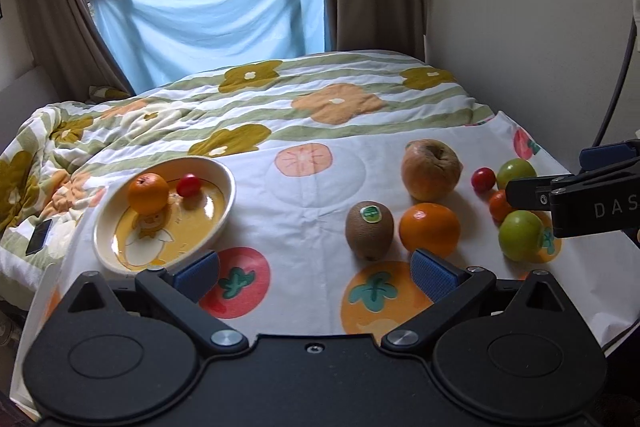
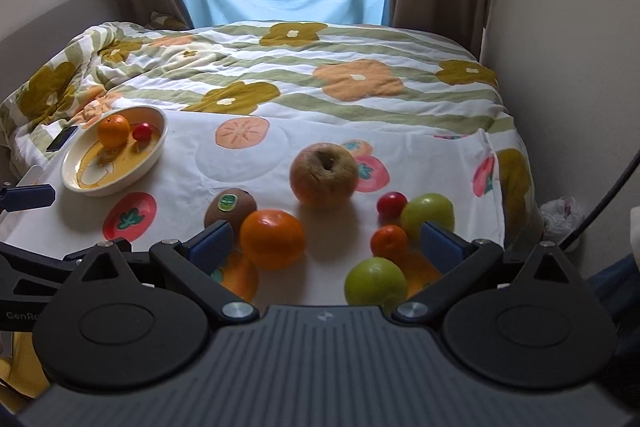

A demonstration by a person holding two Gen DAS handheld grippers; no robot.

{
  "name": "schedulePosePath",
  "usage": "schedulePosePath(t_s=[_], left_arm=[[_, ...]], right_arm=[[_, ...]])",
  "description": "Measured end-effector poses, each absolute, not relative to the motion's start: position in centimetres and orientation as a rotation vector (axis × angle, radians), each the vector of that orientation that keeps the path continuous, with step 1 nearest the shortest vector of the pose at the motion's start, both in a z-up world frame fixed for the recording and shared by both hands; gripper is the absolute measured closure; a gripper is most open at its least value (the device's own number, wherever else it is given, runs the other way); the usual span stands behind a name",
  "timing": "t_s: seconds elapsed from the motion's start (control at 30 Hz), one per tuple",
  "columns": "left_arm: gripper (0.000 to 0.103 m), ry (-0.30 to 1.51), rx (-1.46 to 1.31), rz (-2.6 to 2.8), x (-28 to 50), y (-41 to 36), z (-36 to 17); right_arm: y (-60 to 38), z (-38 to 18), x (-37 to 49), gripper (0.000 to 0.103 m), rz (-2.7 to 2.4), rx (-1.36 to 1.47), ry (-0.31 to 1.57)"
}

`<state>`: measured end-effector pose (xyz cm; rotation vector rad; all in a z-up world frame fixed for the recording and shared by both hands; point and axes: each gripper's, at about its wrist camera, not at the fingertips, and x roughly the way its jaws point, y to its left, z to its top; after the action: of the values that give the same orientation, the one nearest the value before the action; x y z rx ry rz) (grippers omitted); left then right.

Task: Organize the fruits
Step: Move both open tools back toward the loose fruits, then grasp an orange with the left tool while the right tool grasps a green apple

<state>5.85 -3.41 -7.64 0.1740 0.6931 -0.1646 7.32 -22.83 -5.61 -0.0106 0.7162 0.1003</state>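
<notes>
A cream and yellow bowl [image 1: 224, 183] [image 2: 158, 143] on the fruit-print cloth holds an orange [image 1: 148, 193] [image 2: 113, 131] and a cherry tomato [image 1: 188, 185] [image 2: 142, 131]. To its right lie a kiwi [image 1: 369, 230] [image 2: 236, 205], a large orange [image 1: 430, 227] [image 2: 272, 239], an apple [image 1: 431, 169] [image 2: 324, 174], a second cherry tomato [image 1: 483, 179] [image 2: 391, 203], a small orange [image 1: 499, 205] [image 2: 388, 242] and two green fruits [image 1: 520, 235] [image 2: 375, 281] [image 1: 516, 171] [image 2: 428, 211]. My left gripper [image 1: 316, 273] is open above the cloth, between bowl and kiwi. My right gripper [image 2: 326, 245] is open, empty, low over the fruit cluster.
A flowered quilt [image 1: 280, 107] [image 2: 320, 67] covers the bed behind the cloth. A dark phone [image 1: 39, 235] [image 2: 62, 139] lies left of the bowl. A wall runs along the right side, with a white bag [image 2: 562, 215] on the floor there. Curtains and a blue sheet hang behind.
</notes>
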Motion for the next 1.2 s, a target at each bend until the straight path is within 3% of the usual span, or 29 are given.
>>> schedulePosePath(t_s=[0.33,1.1,1.2], left_arm=[[0.000,0.676,0.277,-0.283,7.1,-9.6,-12.0],[0.016,0.649,0.490,-0.376,11.3,-14.5,-15.7],[0.022,0.663,0.493,-0.384,11.6,-14.5,-16.0]], right_arm=[[-27.6,-10.0,6.6,0.000,0.015,0.087,0.754],[-28.6,-13.4,8.3,0.000,-0.005,0.192,0.790],[-28.5,-13.6,8.5,0.001,0.002,0.192,0.798]])
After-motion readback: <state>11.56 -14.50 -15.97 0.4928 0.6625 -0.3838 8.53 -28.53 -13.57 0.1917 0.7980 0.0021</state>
